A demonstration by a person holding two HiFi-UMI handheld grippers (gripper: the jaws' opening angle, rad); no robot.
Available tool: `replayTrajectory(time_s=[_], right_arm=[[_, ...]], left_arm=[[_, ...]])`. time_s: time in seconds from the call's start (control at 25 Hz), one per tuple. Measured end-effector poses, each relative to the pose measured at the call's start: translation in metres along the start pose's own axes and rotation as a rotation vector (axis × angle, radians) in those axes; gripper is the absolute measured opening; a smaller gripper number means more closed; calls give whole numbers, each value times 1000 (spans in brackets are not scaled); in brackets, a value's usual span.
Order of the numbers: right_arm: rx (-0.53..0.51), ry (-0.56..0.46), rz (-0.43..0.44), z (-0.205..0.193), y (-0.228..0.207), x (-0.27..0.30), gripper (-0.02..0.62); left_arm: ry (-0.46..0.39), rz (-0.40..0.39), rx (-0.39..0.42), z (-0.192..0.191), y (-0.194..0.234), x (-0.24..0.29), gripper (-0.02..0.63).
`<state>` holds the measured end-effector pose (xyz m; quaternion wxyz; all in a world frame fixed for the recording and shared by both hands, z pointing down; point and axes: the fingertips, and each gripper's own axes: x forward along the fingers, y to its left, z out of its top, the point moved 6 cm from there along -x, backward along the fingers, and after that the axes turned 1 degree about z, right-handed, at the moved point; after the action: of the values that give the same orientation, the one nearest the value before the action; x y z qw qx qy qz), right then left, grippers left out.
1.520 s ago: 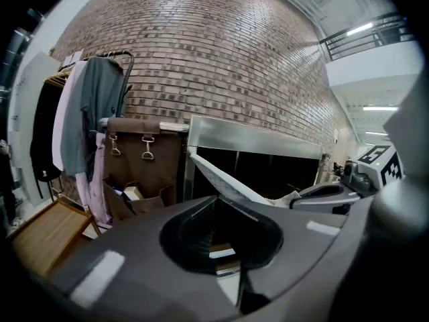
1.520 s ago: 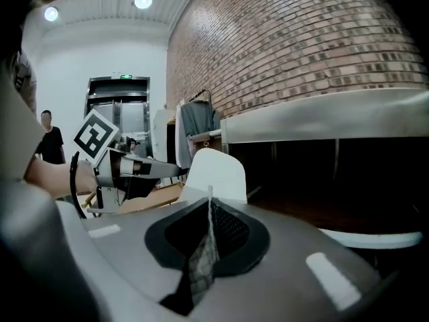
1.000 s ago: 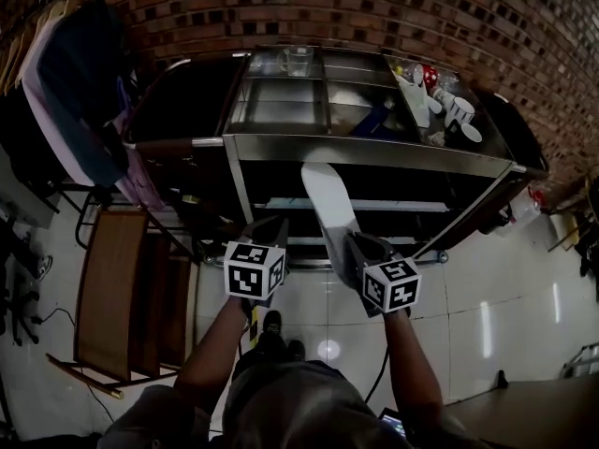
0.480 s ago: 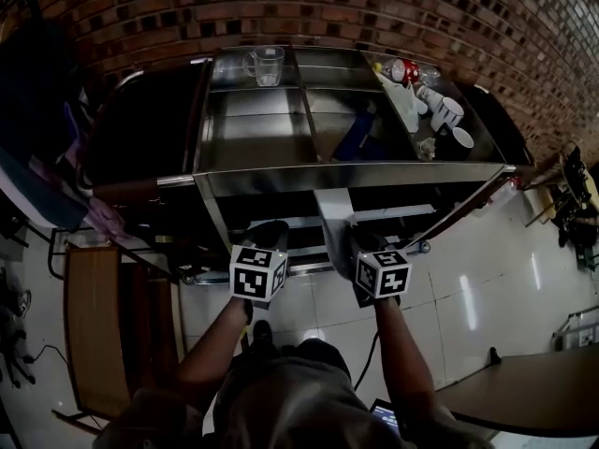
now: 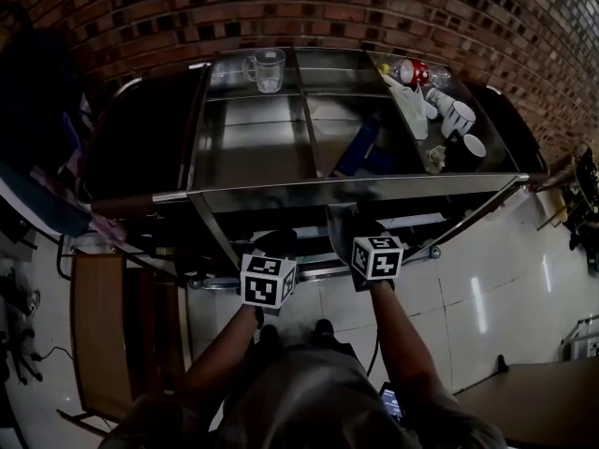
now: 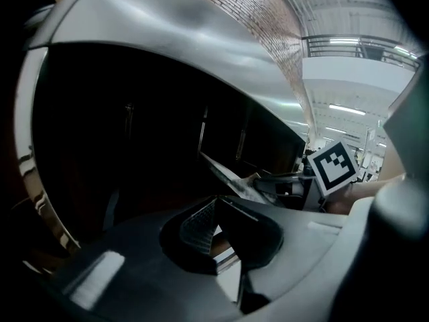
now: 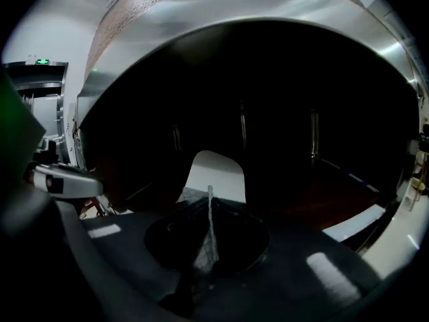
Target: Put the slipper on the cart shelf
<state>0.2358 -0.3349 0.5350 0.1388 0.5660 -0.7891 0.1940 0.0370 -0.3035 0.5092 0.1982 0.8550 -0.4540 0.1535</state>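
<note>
Off to the left of the left gripper (image 5: 273,249), a wooden rack (image 5: 103,325) is standing on the floor; ahead of both grippers the cart (image 5: 356,187) is standing against a brick wall (image 5: 140,17). The left gripper is hovering at the cart's front edge, just below the steel top; in the left gripper view (image 6: 214,203) its jaws are meeting at their tips and gripping nothing, with the dark opening under the cart top lying ahead of them.

Just to its right, the right gripper (image 5: 360,237) is hanging level with it; in the right gripper view (image 7: 210,200) its jaws are pressing together on the thin near edge of the slipper (image 7: 216,173). The pale slipper is reaching straight forward from those jaws into the dark space under the cart top, above the shelf (image 7: 315,196); whether it is touching the shelf I cannot tell. From the head view the slipper (image 5: 339,221) is showing only as a grey strip just ahead of the right gripper, passing under the top's front rim.

Far ahead of the left gripper, a clear jug (image 5: 267,68) is sitting on the cart top; ahead and right of the right gripper, mugs (image 5: 459,117) are crowding the top's right end.
</note>
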Motion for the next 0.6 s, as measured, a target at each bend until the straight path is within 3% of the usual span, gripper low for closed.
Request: replayTrajectory(time_s=[0.6], right_arm=[[44,-11,67,6,-26,79,18]], left_arm=[[4,99,-40,3,-18,-1,8]])
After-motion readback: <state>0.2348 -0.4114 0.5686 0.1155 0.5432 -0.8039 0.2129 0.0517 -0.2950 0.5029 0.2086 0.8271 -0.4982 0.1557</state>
